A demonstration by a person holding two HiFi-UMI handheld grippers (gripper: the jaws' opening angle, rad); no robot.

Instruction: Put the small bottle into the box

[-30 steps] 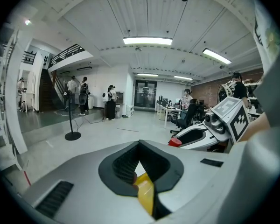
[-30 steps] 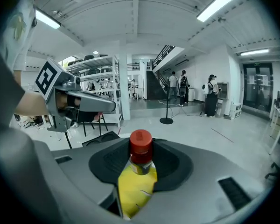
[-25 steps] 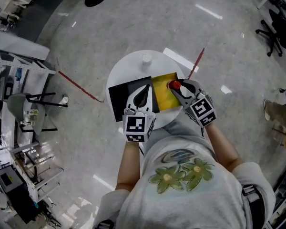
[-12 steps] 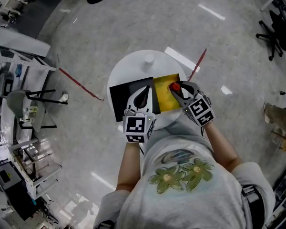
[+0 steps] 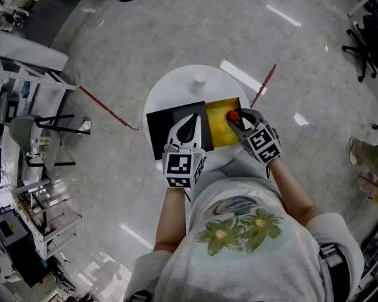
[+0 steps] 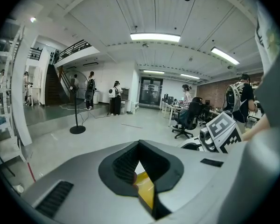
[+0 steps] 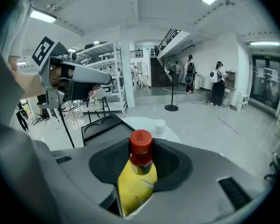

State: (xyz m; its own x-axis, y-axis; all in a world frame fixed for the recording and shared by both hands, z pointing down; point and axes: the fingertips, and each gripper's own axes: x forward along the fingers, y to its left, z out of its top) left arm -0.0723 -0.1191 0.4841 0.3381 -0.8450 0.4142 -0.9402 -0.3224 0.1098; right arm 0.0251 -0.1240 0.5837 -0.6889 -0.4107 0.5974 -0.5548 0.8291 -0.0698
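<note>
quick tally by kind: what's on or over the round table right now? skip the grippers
Small yellow bottle with a red cap: 1
Yellow box: 1
Flat black panel beside the box, lid or tray, cannot tell: 1
Small white cup: 1
Total: 4

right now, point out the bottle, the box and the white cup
bottle [image 7: 136,183]: right gripper view, on its yellow body below the red cap
box [image 5: 215,129]: head view, on its bare yellow inside
cup [image 5: 200,76]: head view, on its top
</note>
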